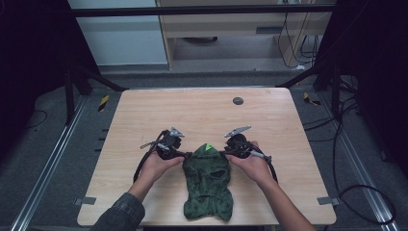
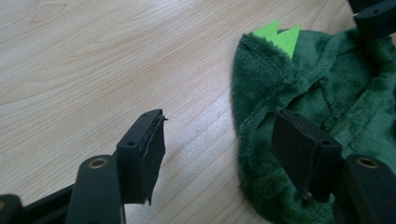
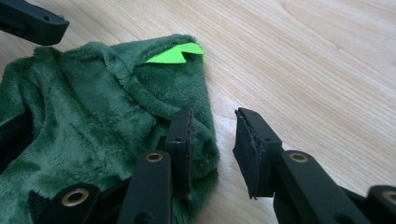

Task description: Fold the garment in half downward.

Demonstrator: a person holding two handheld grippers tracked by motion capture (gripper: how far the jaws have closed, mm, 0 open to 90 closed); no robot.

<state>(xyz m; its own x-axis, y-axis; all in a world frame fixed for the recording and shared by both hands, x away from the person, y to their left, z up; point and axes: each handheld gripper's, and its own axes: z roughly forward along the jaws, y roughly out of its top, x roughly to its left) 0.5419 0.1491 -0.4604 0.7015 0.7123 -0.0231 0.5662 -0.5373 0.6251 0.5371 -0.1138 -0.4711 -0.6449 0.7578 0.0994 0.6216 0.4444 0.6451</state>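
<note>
A green plush garment (image 1: 208, 185) lies flat near the table's (image 1: 144, 110) near edge, between the person's two hands, with its hood end pointing away from the person. A bright green spike (image 1: 208, 147) sticks out at the top of the hood.

The left gripper (image 1: 188, 155) sits at the hood's left edge. In the left gripper view its jaws stand apart: one is over bare wood, the other over the plush rim (image 2: 252, 135), and nothing is pinched.

The right gripper (image 1: 222, 153) sits at the hood's right edge. In the right gripper view its jaws are also apart, one resting on the fabric (image 3: 93, 130), the other over bare wood, so the cloth is not clamped.
</note>
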